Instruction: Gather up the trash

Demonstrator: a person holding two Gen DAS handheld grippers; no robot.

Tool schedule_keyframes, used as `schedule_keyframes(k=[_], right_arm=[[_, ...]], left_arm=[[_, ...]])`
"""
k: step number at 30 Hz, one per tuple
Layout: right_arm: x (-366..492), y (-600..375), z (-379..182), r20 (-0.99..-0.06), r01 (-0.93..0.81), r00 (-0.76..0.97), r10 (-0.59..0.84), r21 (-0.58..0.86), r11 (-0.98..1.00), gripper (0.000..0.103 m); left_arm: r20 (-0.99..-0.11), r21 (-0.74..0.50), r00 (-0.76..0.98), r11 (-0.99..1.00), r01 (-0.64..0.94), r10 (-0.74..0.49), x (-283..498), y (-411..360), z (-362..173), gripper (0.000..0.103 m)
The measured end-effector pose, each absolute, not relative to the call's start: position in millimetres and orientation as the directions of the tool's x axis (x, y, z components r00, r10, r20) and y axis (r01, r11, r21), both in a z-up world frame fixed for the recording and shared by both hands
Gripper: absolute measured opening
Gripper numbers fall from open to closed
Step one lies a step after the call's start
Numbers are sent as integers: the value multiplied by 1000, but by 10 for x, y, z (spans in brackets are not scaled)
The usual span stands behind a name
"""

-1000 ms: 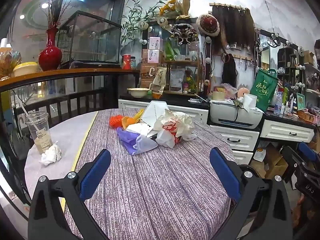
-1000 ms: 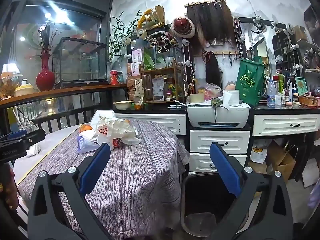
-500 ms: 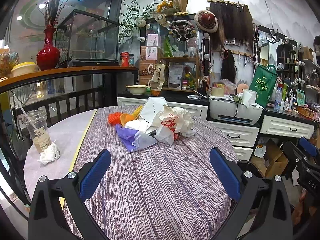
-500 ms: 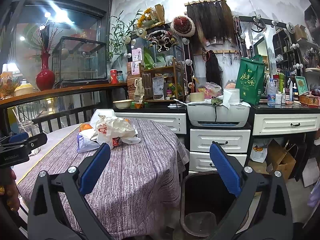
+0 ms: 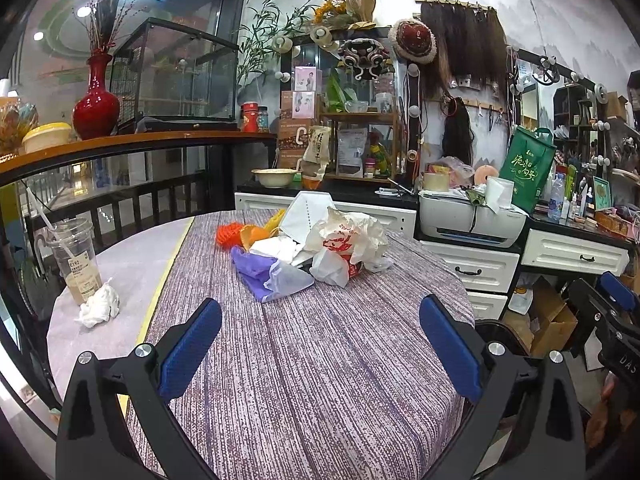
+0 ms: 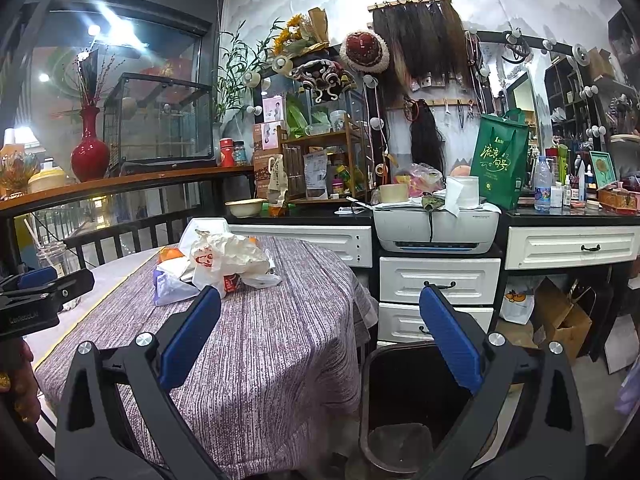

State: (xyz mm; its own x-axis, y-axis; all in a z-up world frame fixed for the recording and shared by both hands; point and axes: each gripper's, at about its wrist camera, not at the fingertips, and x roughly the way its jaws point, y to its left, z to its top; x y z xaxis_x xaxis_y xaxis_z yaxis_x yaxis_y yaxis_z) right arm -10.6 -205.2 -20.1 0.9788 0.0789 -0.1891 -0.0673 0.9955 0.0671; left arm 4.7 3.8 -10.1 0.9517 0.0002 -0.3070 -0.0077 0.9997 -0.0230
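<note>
Trash (image 5: pixel 304 248) heaped mid-bench (image 5: pixel 320 360), nothing yet gripped.
Left claw (image 5: pixel 320 344) hovers short of the heap, spread and empty, likely lining up; right claw (image 6: pixel 320 336), also spread, hangs above the bin (image 6: pixel 400 400) beside the bench.

Each gripper has black angular plastic arms ending in blue ribbed pads, with silver round screw heads at the joints. The left gripper (image 5: pixel 320 344) and right gripper (image 6: pixel 320 336) look alike. White lettering marks their black bodies, too small to read.
</note>
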Motion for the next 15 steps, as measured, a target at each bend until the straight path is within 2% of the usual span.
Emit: schedule_keyframes(k=[15], right_arm=[[-99, -2051, -220, -191, -66, 978, 78, 68, 995, 98]], left_arm=[[-316, -20, 949, 1000, -5, -2, 73, 30, -199, 98]])
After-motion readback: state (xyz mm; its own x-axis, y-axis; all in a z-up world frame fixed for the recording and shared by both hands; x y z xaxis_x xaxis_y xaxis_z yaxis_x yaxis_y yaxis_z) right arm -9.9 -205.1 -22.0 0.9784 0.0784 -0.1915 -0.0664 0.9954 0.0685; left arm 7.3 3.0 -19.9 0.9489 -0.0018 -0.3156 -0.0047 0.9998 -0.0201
